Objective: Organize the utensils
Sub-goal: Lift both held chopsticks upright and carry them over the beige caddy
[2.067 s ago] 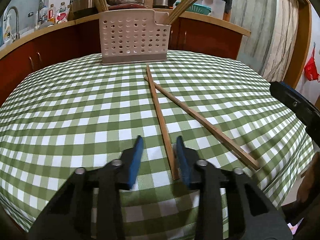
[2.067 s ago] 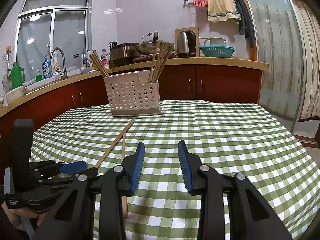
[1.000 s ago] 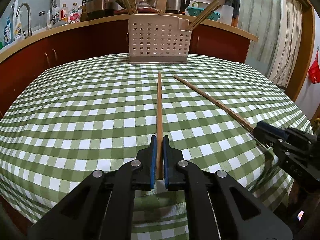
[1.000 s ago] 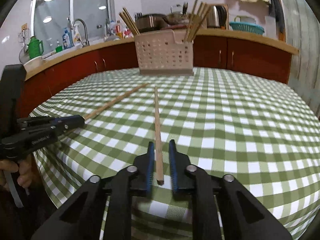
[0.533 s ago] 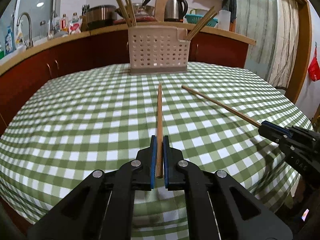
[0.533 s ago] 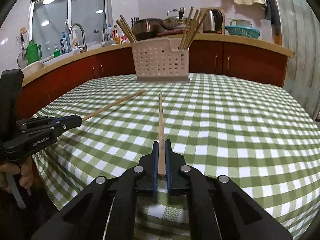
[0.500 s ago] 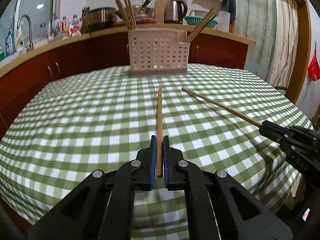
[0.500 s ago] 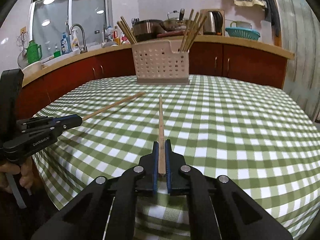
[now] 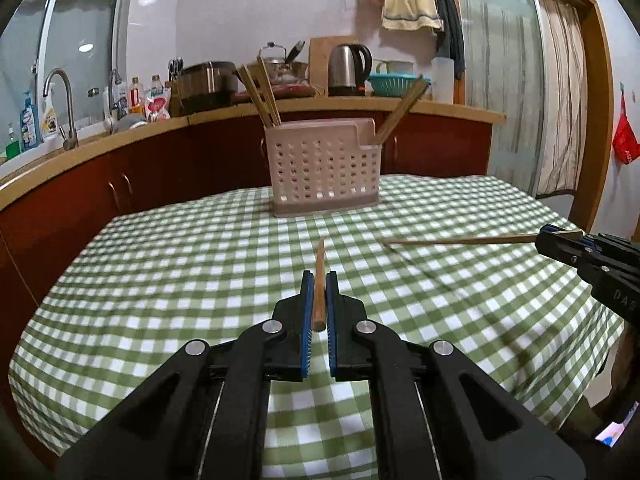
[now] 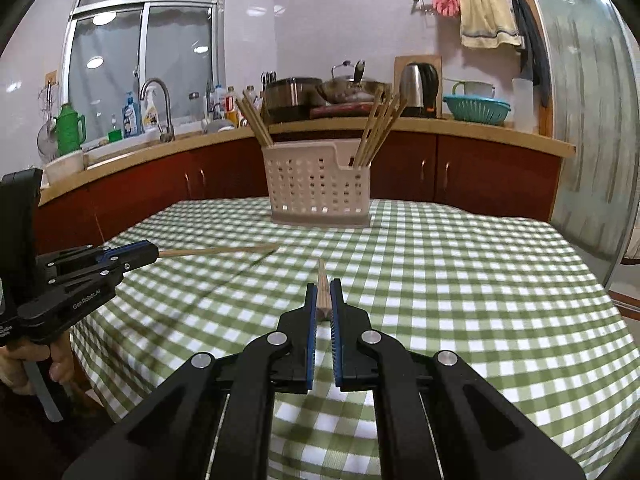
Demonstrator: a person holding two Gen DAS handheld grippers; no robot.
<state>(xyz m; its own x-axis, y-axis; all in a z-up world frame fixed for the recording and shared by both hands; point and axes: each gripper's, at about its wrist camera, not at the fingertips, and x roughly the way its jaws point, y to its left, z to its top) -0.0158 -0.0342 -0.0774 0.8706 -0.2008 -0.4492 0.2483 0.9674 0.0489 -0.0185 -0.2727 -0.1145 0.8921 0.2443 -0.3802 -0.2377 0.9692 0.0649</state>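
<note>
Chopsticks are held one per gripper, both raised above the checked tablecloth [image 9: 192, 264]. The left gripper [image 9: 319, 280] is clamped on the left chopstick [image 9: 319, 280], which points forward toward the perforated utensil holder [image 9: 325, 172] standing at the far side of the table. The right gripper [image 10: 324, 292] is clamped on the right chopstick [image 10: 322, 286], likewise aimed at the holder. In the left wrist view, the right chopstick extends sideways from the right gripper, above the cloth. More chopsticks stand in both end compartments of the holder.

Compared with the frames 2.1 s ago, both chopsticks are off the table, where they lay crossed; both grippers, then spread apart, are now closed on them. Compared with 0.5 s ago, both sticks sit higher and the holder appears lower behind their tips.
</note>
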